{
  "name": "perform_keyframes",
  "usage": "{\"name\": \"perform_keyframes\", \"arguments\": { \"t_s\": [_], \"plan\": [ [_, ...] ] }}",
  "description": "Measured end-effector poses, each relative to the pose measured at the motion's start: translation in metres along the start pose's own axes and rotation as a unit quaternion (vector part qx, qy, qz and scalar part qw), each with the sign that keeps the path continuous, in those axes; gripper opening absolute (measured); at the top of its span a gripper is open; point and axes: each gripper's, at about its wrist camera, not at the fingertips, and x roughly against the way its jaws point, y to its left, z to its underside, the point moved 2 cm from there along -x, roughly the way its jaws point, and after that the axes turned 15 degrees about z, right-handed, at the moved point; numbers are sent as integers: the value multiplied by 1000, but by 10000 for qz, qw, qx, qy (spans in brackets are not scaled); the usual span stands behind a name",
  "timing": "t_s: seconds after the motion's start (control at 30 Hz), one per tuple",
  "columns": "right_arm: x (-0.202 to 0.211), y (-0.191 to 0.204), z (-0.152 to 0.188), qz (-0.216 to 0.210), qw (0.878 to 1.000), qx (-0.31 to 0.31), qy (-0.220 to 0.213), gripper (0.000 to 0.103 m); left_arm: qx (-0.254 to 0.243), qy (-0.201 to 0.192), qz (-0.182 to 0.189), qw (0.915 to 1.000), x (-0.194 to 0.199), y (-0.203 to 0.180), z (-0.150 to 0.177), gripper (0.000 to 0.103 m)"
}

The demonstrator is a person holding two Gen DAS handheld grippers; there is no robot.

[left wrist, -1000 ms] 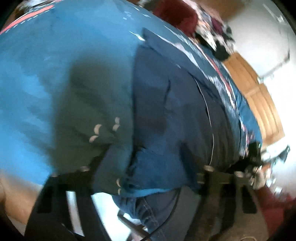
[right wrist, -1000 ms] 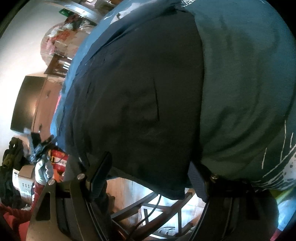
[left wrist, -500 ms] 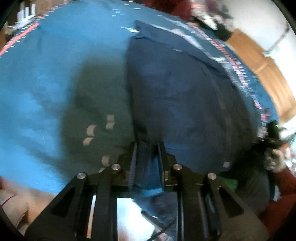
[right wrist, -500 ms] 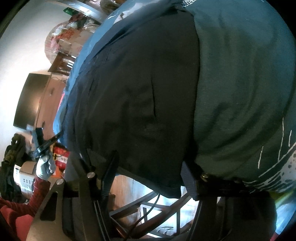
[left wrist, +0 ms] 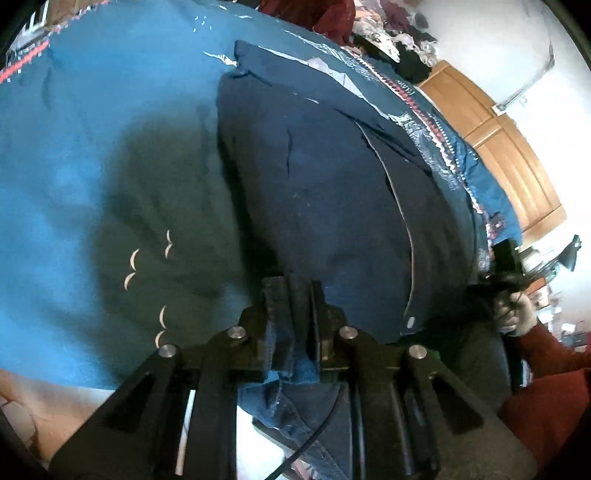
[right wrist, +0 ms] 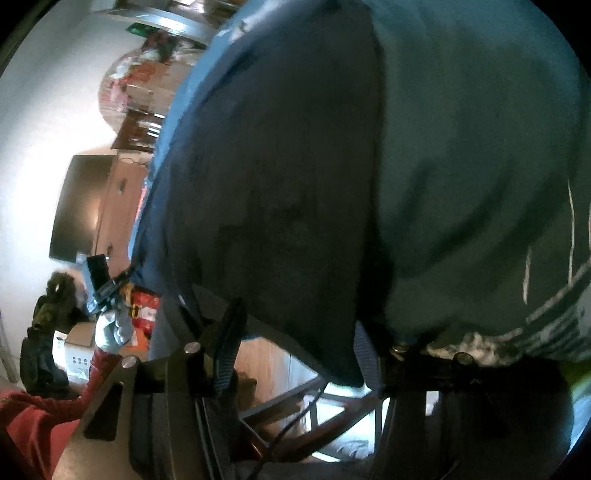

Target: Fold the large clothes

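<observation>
A dark navy garment (left wrist: 325, 192) lies spread flat on a blue bedspread (left wrist: 92, 122). My left gripper (left wrist: 291, 295) is shut on the garment's near hem, and a fold of blue cloth bunches between its fingers (left wrist: 271, 299). In the right wrist view the same garment (right wrist: 277, 177) fills the middle. Its near edge droops over the bed's side between the fingers (right wrist: 227, 350) of my right gripper (right wrist: 295, 354), which stands open and straddles that edge. Each view shows the other gripper held in a gloved hand (left wrist: 511, 310) at the far end of the hem.
A wooden wardrobe (left wrist: 509, 147) stands at the right and a heap of clothes (left wrist: 388, 33) lies at the bed's far end. A dark screen (right wrist: 77, 206) hangs on the wall. A chair frame (right wrist: 314, 410) sits below the bed edge, and a red sleeve (left wrist: 546, 373) reaches in.
My left gripper has gone from wide open to shut on the garment's hem. The right gripper's fingers have drawn closer together around the edge.
</observation>
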Motion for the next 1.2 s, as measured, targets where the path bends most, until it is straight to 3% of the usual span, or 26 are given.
{"name": "perform_keyframes", "arguments": {
  "t_s": [0.1,0.3,0.4,0.57,0.7,0.83,0.9,0.97,1.1,1.2],
  "plan": [
    [-2,-3,1,-77,9999,-88,15,59,237,141,85,9996,-16,14,1,17],
    [-21,4,14,473,9974,235,485,61,352,-12,315,9989,-7,20,8,18],
    [-31,10,15,472,9966,291,604,61,384,-69,392,9985,-7,21,10,18],
    [-41,16,18,672,9951,348,636,61,380,-140,448,9982,-8,21,9,19],
    [-35,16,17,823,9954,237,425,61,343,-199,475,9981,-7,21,10,20],
    [-39,12,14,862,9953,128,421,68,395,-253,553,9974,-7,25,10,20],
    [-42,19,17,751,9955,200,542,54,421,-235,579,9972,-7,25,10,18],
    [-31,22,22,508,9973,118,512,26,500,-247,637,9964,-4,23,11,15],
    [26,43,28,-261,9996,9,-114,21,501,-870,1311,9863,30,-9,-2,12],
    [71,57,19,-691,9952,-49,-691,20,333,-1377,1764,9741,54,-35,-25,12]
  ]
}}
